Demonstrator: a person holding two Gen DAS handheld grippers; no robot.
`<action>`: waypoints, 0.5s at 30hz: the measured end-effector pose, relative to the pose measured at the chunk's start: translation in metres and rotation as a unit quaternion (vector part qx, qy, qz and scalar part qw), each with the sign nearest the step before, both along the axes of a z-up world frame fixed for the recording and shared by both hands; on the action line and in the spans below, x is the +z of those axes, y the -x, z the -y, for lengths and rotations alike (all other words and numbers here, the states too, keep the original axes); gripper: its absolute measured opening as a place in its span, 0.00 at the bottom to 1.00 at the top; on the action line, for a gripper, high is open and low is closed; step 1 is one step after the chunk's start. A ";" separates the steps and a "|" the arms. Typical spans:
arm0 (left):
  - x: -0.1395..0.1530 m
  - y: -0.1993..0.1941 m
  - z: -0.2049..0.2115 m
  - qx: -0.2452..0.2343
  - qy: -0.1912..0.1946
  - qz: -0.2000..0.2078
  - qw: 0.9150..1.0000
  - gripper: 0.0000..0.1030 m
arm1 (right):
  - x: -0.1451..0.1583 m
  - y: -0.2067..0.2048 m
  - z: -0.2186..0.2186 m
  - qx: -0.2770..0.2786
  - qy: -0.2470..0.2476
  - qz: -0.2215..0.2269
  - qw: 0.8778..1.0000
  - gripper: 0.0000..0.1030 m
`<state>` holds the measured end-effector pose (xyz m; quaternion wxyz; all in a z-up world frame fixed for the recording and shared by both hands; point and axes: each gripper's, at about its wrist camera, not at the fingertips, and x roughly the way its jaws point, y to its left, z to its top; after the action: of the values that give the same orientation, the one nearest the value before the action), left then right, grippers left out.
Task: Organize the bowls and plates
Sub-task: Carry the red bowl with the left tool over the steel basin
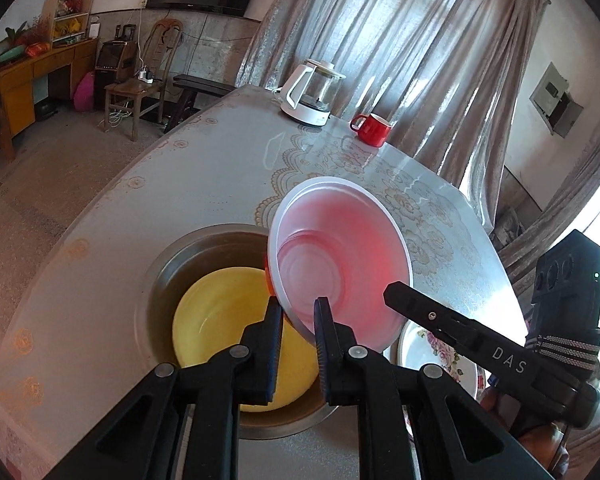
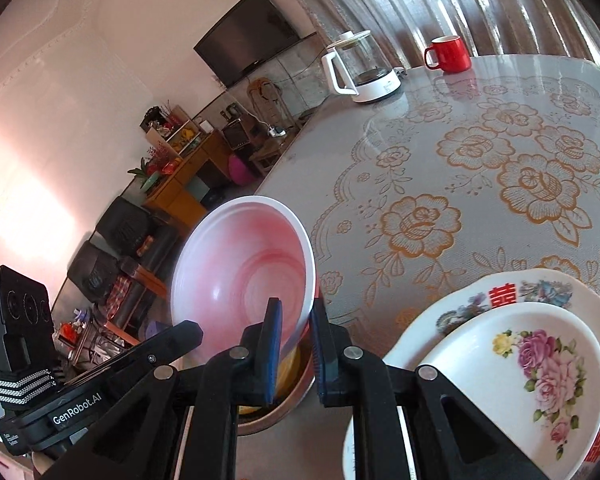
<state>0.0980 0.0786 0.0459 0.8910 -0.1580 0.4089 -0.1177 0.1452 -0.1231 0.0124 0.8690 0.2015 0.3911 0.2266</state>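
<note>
Plainly, in the left wrist view, the left claw (image 1: 299, 305) sits low in the middle with its fingers drawn close. The lower rim of the pink bowl (image 1: 340, 248) shows in the narrow gap between them. Whether the pads actually press that rim cannot be told. The pink bowl is tilted, its opening turned toward the camera, and it hangs over the right edge of the basin (image 1: 168, 260). The basin stands on the table (image 1: 180, 184), and a yellow bowl (image 1: 220, 320) lies inside it. From the right, a second black finger (image 1: 416, 306) lies across the pink bowl's inside. Beneath that finger a floral plate (image 1: 428, 346) peeks out, just beside the basin. At the far edge of the table stand a kettle (image 1: 312, 92) and a red mug (image 1: 372, 128), near each other.

In the right wrist view, the right claw (image 2: 296, 314) pinches the pink bowl's (image 2: 240, 272) rim, one finger inside the wall and one outside. The left claw's finger (image 2: 180, 334) reaches the bowl's lower left edge. Below the right claw, a sliver of the yellow bowl (image 2: 290, 364) and the basin's rim (image 2: 288, 404) show. To the right, the floral plate (image 2: 540, 360) rests on a bigger plate (image 2: 500, 288). The kettle (image 2: 360, 68) and mug (image 2: 450, 54) stand well apart from these, across the table (image 2: 460, 200).
</note>
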 end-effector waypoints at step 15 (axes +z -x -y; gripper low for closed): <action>-0.031 0.026 -0.036 0.026 0.005 -0.035 0.999 0.14 | -0.014 0.008 -0.046 0.045 0.033 -0.023 0.998 0.14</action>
<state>0.0722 0.1149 0.0148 0.8781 -0.1773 0.4350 -0.0909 0.1368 -0.0767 -0.0019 0.8545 0.1600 0.4274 0.2481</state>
